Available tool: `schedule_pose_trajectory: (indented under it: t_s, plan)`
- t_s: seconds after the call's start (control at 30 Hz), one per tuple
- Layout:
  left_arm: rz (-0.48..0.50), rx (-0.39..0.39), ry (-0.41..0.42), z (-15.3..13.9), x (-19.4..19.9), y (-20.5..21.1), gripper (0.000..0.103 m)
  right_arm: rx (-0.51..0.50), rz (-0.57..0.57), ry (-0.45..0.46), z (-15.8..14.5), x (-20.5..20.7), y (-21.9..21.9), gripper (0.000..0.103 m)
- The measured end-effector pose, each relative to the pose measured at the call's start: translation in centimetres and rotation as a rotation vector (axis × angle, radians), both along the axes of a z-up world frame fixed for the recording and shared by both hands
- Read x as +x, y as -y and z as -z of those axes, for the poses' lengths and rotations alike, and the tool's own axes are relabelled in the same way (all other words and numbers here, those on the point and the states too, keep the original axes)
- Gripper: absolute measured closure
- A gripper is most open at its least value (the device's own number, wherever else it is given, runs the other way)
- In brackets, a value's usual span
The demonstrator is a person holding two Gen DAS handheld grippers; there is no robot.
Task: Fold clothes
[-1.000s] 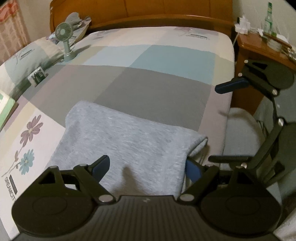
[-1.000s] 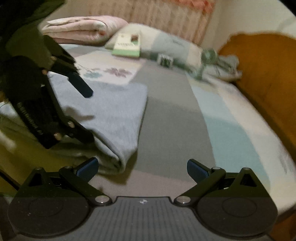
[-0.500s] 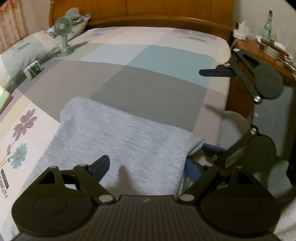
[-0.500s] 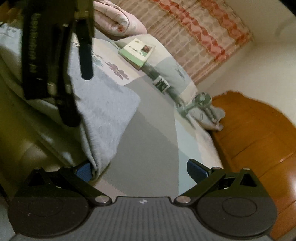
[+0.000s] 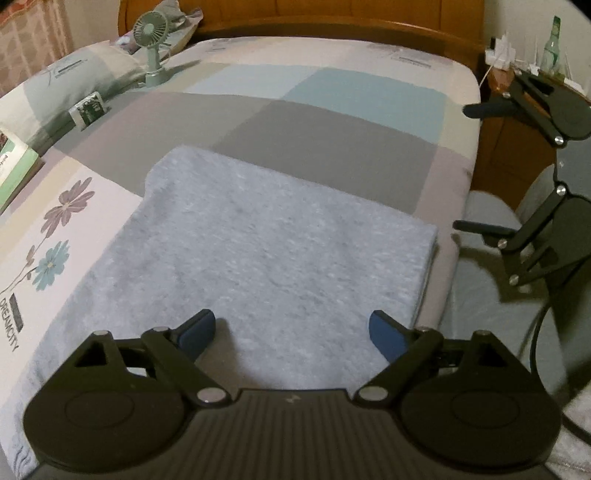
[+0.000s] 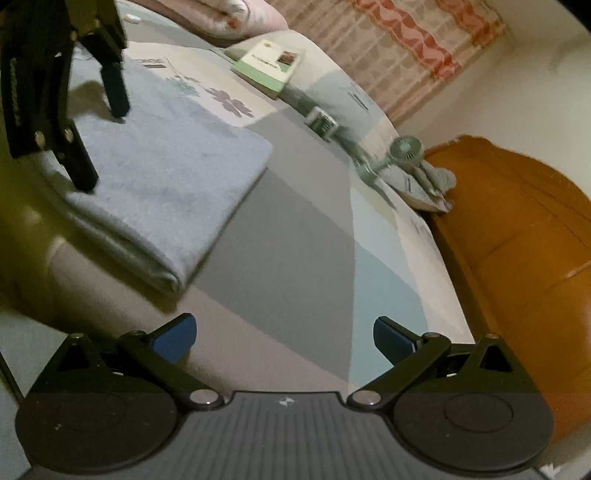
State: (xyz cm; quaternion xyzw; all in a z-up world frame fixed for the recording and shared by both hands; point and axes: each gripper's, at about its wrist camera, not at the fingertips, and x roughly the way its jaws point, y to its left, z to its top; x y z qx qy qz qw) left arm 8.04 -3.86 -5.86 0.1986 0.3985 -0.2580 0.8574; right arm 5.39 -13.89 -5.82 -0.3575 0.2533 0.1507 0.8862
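A folded light grey-blue garment (image 5: 280,251) lies flat on the patchwork bed sheet, near the bed's front right edge. My left gripper (image 5: 291,330) stands open just above the garment's near end, with nothing between its fingers. In the right wrist view it (image 6: 105,146) hangs over the garment (image 6: 159,173), fingertips down close to the cloth. My right gripper (image 6: 284,336) is open and empty over the bed's edge, to the right of the garment. The left wrist view shows it (image 5: 476,168) off the bed's right side, fingers wide apart.
A small green fan (image 5: 151,48), a pillow (image 5: 62,77), a small box (image 5: 88,110) and a green book (image 5: 14,162) lie along the bed's left side. A wooden headboard (image 5: 332,14) stands behind. A nightstand with a bottle (image 5: 552,48) is at the right. A folded pink blanket (image 6: 221,14) lies far left.
The garment's right end, raised and bunched before, now lies flat. The right gripper has drawn back from that corner to beside the bed. Both stayed open.
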Motion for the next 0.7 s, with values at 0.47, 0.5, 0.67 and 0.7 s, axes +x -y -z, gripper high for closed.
schedule_pose_trajectory:
  t_s: [0.47,0.5,0.67,0.7]
  plan:
    - [-0.336,-0.147,-0.066,-0.7,-1.8,-9.6,0.012,0.446,-0.18,-0.354,-2.2,3.5,-5.6,0.0]
    - [-0.364,-0.165,-0.089,-0.3,-2.0,-10.4,0.012,0.44,-0.174,-0.388,-1.6,3.8,-5.9,0.0]
    - [-0.458,-0.212,-0.146,1.6,-3.4,-12.9,0.012,0.461,-0.122,-0.469,0.4,4.4,-5.4,0.0]
    - [-0.461,-0.223,-0.139,1.3,-3.8,-13.1,0.012,0.468,-0.119,-0.472,0.3,4.3,-5.4,0.0]
